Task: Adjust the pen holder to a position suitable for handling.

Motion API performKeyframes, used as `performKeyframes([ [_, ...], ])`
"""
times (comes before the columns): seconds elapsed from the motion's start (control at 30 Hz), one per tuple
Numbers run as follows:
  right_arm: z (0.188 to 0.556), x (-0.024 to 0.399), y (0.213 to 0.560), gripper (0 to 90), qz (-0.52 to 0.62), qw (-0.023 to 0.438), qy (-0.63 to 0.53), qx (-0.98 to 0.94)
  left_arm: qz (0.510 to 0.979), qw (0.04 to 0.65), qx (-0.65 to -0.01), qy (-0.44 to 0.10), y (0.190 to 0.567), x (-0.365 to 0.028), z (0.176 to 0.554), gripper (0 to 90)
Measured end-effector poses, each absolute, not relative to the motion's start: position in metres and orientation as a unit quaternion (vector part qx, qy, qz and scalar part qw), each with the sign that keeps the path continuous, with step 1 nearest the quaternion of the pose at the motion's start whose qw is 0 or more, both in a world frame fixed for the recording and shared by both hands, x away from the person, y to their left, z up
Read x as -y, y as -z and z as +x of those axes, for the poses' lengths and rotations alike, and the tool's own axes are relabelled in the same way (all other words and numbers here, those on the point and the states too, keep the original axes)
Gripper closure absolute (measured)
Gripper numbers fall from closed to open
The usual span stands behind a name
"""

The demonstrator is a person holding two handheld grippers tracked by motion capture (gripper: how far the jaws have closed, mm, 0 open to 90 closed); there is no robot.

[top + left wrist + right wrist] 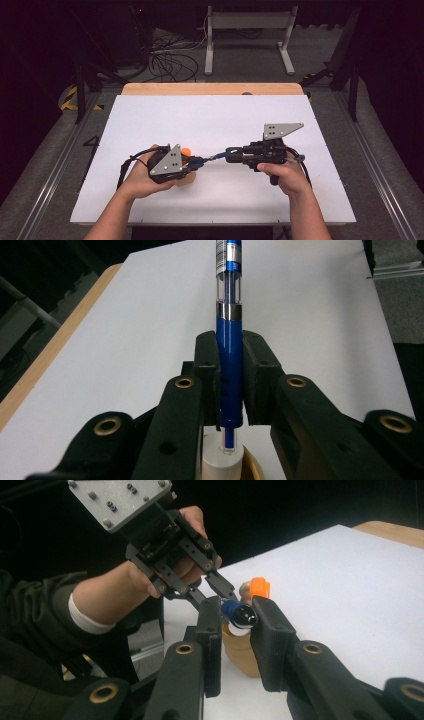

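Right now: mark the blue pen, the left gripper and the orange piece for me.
blue pen (229, 347), left gripper view, on the blue barrel just above the jaws.
left gripper (231, 385), left gripper view, midway between its fingertips, shut on the pen.
orange piece (260, 587), right gripper view, on its orange face beyond the pen.

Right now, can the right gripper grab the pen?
Probably yes. The left gripper holds the pen out level, and the pen's free end already sits between the right gripper's jaws with nothing blocking.

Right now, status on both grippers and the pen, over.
Left gripper shut on blue pen. Right gripper around pen's far end, grip unclear. Wooden holder beneath, nothing blocking.
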State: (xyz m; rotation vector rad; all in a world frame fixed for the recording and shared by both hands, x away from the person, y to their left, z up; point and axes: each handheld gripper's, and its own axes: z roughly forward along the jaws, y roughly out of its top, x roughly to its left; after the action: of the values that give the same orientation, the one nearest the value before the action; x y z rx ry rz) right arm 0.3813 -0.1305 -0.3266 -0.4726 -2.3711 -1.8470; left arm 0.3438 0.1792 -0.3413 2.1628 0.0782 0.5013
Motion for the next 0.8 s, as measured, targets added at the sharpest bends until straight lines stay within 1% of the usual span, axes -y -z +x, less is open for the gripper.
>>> performKeyframes([
  [0.23,0.382,0.126,0.335,76.4,-0.157,0.051,0.626,0.762,0.873,0.444,-0.031,-0.200,0.342,-0.179,0.344,79.5],
  [0.33,0.382,0.124,0.337,73.6,-0.155,0.054,0.630,0.759,0.873,0.443,-0.030,-0.200,0.342,-0.178,0.345,79.5],
  [0.43,0.381,0.122,0.337,73.6,-0.157,0.052,0.634,0.755,0.874,0.443,-0.031,-0.199,0.343,-0.177,0.344,79.5],
  [0.57,0.381,0.121,0.338,77.6,-0.160,0.044,0.641,0.749,0.873,0.444,-0.032,-0.200,0.343,-0.177,0.344,79.5],
  [0.8,0.381,0.120,0.341,80.1,-0.169,0.055,0.654,0.735,0.872,0.445,-0.036,-0.200,0.342,-0.178,0.345,79.3],
])
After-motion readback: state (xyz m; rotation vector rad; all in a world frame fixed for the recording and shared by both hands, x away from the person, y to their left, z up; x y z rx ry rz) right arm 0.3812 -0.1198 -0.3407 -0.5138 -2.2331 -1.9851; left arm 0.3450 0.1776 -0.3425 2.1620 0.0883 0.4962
